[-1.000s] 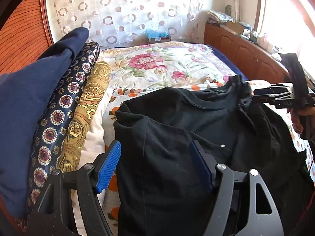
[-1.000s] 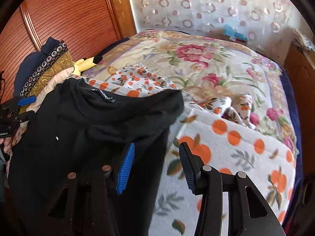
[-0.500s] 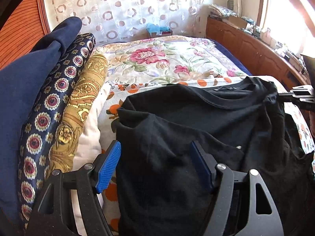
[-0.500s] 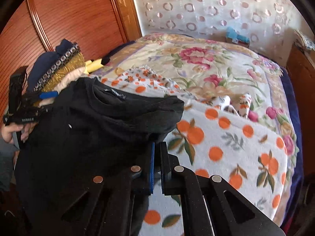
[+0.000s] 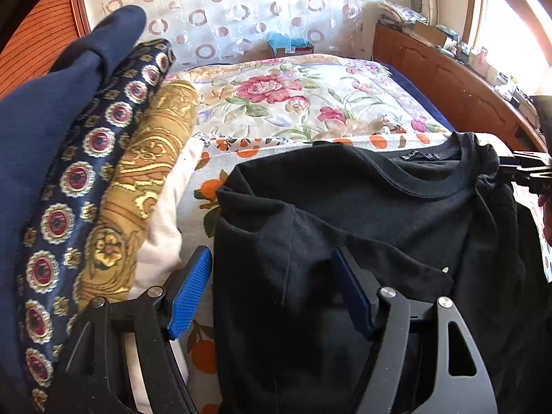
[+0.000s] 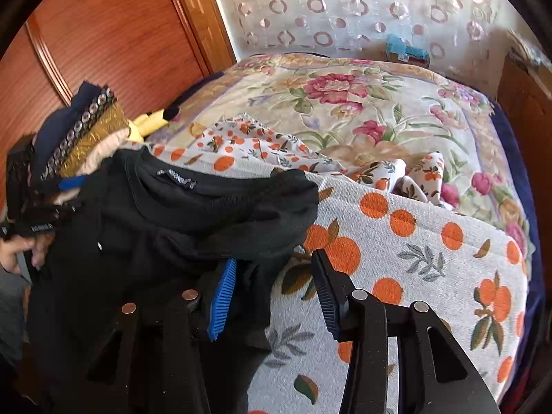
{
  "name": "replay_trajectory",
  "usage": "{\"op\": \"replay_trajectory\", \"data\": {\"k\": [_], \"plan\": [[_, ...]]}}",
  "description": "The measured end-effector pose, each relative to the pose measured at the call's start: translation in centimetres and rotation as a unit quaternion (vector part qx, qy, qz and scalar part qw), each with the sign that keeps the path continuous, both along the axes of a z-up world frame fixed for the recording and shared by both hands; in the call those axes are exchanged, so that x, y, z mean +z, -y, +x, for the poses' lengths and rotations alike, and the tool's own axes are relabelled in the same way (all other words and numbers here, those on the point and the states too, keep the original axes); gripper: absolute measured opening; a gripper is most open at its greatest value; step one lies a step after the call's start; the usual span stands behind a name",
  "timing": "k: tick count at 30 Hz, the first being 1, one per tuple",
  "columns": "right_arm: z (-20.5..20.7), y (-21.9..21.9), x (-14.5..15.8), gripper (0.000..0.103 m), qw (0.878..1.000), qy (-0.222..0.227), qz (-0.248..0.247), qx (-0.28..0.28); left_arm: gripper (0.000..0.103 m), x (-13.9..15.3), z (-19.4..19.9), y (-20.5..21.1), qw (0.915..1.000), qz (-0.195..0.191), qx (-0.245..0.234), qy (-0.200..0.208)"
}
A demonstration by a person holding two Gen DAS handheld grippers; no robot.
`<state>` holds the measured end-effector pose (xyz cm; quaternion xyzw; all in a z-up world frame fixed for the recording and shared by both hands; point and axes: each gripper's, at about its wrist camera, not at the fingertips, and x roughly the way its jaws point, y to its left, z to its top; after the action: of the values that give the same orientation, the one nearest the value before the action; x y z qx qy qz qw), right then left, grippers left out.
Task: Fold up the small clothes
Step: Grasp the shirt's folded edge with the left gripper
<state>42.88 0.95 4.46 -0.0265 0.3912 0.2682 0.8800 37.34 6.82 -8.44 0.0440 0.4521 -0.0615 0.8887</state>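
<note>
A black T-shirt (image 5: 379,214) lies spread on an orange-print blanket (image 5: 207,172), collar and label toward the far side. My left gripper (image 5: 270,255) straddles the shirt's left shoulder; its jaws are closing, with a fold of black cloth between the blue pads but not pinched. In the right wrist view the shirt (image 6: 172,227) bunches at the left. My right gripper (image 6: 275,258) is at its right edge; its jaws are opening and the left pad touches the hem. A hand holds the left gripper (image 6: 69,183) at the far left edge.
A stack of folded clothes (image 5: 86,172), navy, patterned and gold, rises along the left beside the shirt. A floral bedspread (image 5: 276,96) covers the bed beyond. A wooden wardrobe (image 6: 120,34) stands at the left, a wooden dresser (image 5: 448,69) at the right. A yellow plush toy (image 6: 151,120) lies by the stack.
The right gripper's jaws shut half a second ago and now stand apart again. The left gripper has sunk slightly toward the shirt, and the collar label has come into its view.
</note>
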Motion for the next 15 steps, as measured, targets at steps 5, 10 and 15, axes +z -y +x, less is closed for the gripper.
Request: {"op": "replay_trajectory", "data": {"k": [5, 10, 15], "plan": [[-0.1, -0.6, -0.4, 0.046, 1.0, 0.007, 0.003, -0.003, 0.05, -0.1, 0.2, 0.0, 0.9997, -0.024, -0.004, 0.0], [0.2, -1.2, -0.6, 0.009, 1.0, 0.001, 0.001, 0.006, 0.009, 0.4, 0.1, 0.3, 0.9996, -0.023, -0.012, 0.007], [-1.8, -0.7, 0.8, 0.007, 0.999, 0.029, 0.015, 0.009, 0.009, 3.2, -2.5, 0.7, 0.9979, -0.035, -0.025, 0.049]]}}
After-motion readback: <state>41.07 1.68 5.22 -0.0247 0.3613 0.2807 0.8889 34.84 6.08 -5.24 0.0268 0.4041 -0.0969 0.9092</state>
